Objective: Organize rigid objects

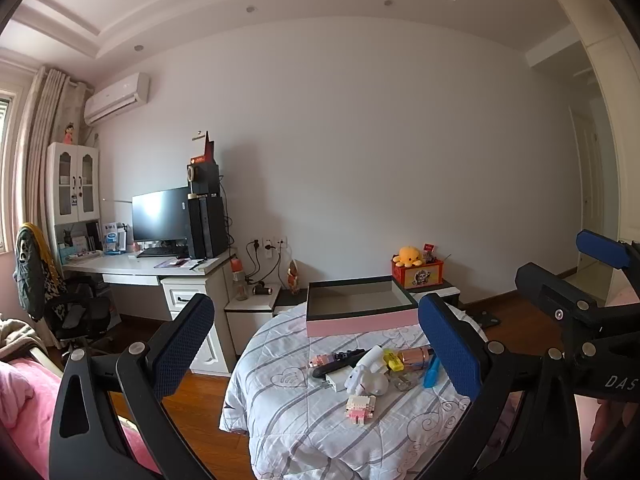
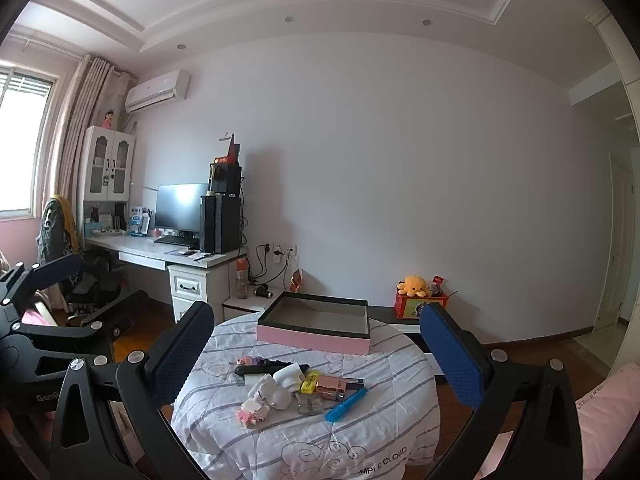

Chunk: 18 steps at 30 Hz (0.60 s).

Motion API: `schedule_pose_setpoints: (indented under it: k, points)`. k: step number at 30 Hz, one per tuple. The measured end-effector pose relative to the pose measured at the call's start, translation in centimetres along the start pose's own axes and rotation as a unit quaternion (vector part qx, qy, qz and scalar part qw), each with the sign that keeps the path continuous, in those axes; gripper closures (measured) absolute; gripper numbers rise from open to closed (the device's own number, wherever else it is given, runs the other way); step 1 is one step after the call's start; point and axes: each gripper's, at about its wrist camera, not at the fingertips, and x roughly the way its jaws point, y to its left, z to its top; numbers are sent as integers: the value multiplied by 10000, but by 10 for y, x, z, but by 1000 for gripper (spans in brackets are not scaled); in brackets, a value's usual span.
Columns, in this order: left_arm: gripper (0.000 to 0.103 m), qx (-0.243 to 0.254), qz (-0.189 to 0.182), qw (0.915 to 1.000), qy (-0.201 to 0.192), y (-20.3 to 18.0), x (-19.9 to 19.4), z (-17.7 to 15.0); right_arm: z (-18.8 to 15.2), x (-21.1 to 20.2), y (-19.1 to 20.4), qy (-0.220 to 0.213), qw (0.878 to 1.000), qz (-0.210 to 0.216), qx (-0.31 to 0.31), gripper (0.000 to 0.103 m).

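I get soft daylight from the window (image 2: pixel 24 144) at left, blown out; monitor (image 2: pixel 182 206) shows glare; heavy fisheye bending, black vignette corners.

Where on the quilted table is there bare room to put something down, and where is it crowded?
Free: the quilt in front of the clutter, toward the near edge, and the strip left of the pile below the pink box. The box's inside shows nothing. Crowded: mid-table, where the black remote, white toy, yellow item and blue pen bunch together.
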Motion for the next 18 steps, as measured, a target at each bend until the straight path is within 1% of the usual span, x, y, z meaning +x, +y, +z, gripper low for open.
schedule_pose_setpoints:
  k: [4, 8, 13, 18]
  points:
    - [0, 41, 17, 10000, -18, -1, 1, 0, 2, -2, 0, -41, 10000, -56, 18, 0]
    - [0, 3, -43, 10000, 2, -2, 1, 1, 3, -3, -2, -56, 10000, -17, 68, 0]
    - [0, 25, 29, 10000, 21, -7, 4, 2, 2, 0, -1, -41, 10000, -56, 55, 0]
    - [0, 14, 23, 10000, 39, -5, 3, 4, 2, 1, 1, -24, 10000, -70, 59, 0]
